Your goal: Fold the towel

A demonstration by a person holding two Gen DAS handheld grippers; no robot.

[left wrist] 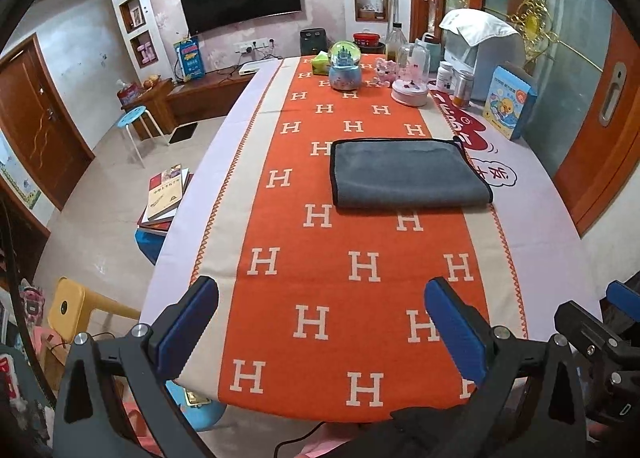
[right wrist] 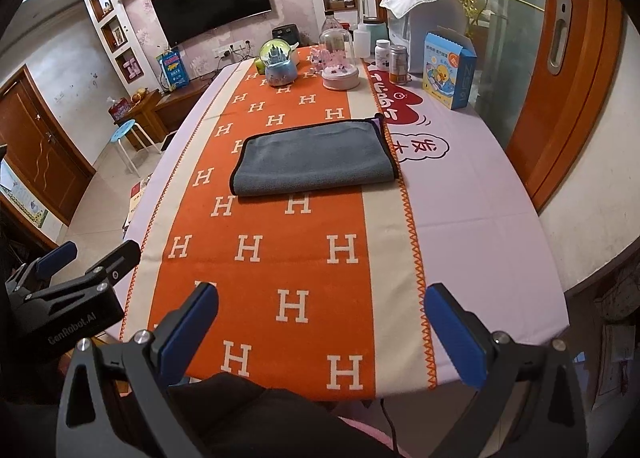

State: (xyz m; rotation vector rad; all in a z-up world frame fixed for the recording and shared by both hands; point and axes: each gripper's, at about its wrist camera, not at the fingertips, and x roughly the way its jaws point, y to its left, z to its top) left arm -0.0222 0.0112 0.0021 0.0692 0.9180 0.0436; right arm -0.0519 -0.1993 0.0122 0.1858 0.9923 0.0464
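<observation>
Left wrist view is showing the towel (left wrist: 410,173) lying folded on the tabletop (left wrist: 248,161) well ahead of both fingers, left gripper (left wrist: 322,328) and right gripper (right wrist: 322,328) hanging released, seemingly finished.

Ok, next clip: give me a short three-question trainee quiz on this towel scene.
1. True or false: the left gripper is clamped on the grey towel.
2. What does the towel rest on? A) the bare lilac tablecloth B) the orange H-pattern runner C) the blue stool
3. Fill in: the towel's black-trimmed open edges face the ___ side, toward the duck box.

Key: 1 false, since both the left gripper and the right gripper are open and away from the towel; 2 B; 3 right.
</observation>
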